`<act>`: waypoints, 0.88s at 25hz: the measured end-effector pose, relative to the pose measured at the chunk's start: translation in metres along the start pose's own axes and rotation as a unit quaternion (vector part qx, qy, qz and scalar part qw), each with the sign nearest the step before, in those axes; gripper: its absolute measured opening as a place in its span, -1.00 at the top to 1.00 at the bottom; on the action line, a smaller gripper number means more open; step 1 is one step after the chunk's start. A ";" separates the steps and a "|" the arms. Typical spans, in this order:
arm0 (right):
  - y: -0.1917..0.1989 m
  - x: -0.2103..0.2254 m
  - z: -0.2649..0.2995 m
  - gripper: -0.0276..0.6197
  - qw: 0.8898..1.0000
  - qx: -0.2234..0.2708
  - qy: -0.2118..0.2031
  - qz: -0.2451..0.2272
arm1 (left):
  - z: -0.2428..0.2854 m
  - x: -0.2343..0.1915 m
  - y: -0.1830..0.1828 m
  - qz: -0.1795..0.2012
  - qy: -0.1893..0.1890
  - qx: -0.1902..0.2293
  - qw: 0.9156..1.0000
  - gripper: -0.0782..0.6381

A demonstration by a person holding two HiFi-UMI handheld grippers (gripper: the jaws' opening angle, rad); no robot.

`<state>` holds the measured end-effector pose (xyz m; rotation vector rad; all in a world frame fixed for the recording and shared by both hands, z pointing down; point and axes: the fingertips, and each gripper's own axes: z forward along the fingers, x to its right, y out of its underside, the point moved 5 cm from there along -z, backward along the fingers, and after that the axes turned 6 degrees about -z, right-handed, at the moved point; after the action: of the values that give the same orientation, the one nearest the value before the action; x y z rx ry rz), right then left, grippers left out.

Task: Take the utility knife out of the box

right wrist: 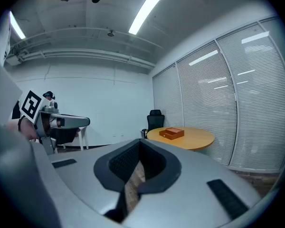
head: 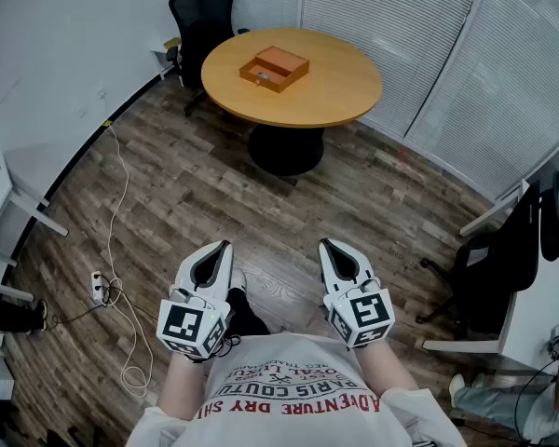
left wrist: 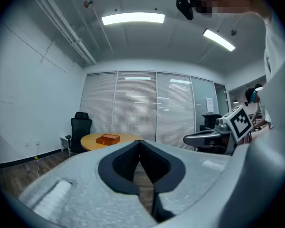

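An orange-brown box [head: 274, 68] sits on a round wooden table [head: 335, 91] far across the room, well out of reach. It also shows small in the left gripper view as the box [left wrist: 108, 138] and in the right gripper view as the box [right wrist: 172, 133]. No utility knife can be made out at this distance. My left gripper [head: 227, 243] and right gripper [head: 324, 242] are held side by side close to my body, level, pointing toward the table. Both are shut, tips meeting, with nothing between them.
A black office chair [head: 201, 7] stands behind the table, and another chair [head: 503, 259] stands at the right by a white desk. A white cable and power strip [head: 98, 287] lie on the wood floor at the left. Blinds [head: 429, 26] line the far wall.
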<state>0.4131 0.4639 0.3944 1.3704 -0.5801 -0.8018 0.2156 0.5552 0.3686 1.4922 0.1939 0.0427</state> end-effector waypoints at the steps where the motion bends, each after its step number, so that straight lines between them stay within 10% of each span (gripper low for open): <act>1: 0.000 0.000 0.000 0.90 1.000 -0.002 0.002 -0.002 | 0.000 -0.001 0.000 0.002 0.001 -0.001 1.000 0.79; 22: 0.033 0.026 0.052 0.89 0.998 -0.053 0.006 0.038 | 0.044 -0.033 0.021 -0.027 -0.002 -0.038 0.999 0.80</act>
<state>0.3943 0.4111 0.4314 1.2482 -0.5682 -0.7525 0.1915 0.5089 0.3955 1.4114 0.2257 0.0037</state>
